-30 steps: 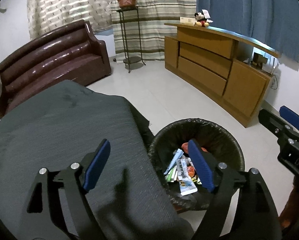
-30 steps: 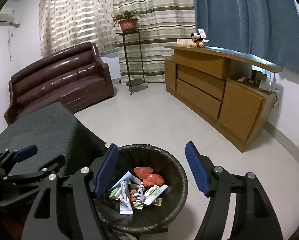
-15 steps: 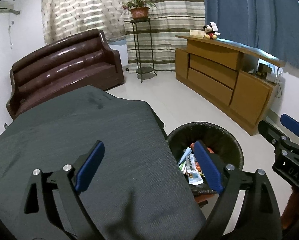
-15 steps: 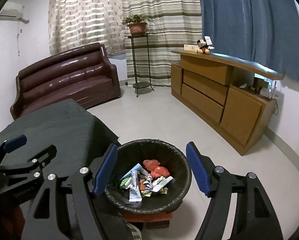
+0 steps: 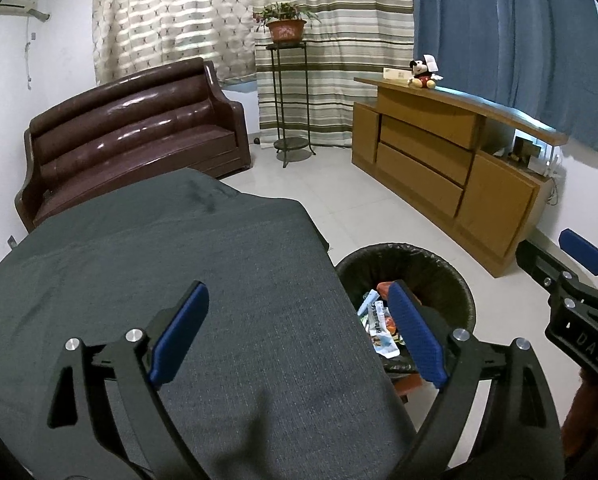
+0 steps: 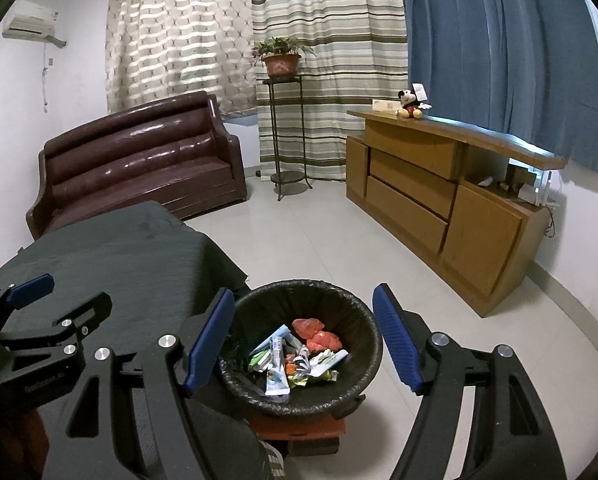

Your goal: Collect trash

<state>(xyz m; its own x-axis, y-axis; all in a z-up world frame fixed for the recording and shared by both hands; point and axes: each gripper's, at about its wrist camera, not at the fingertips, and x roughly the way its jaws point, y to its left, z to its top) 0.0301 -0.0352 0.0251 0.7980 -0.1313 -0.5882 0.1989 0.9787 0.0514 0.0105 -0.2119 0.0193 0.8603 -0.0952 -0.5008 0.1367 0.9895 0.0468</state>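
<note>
Left gripper (image 5: 299, 336) spread wide after opening, empty, above grey cloth (image 5: 179, 280). Right gripper (image 6: 303, 340) spread, empty. Trash (image 6: 295, 356) sits in bin (image 6: 363, 384) beneath right gripper. Risk: low finger snags liner, tips bin.

A home living room, it seems: a brown leather sofa (image 6: 139, 160) at left, a potted plant (image 6: 281, 58) on a metal stand before striped curtains (image 6: 323, 40), a wooden sideboard (image 6: 439, 204) at right, and a wall air conditioner (image 6: 29, 26) upper left.

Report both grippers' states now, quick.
Left gripper: open, empty, jaws just widened, over the dark cloth.
Right gripper: open, empty, above the bin.
</note>
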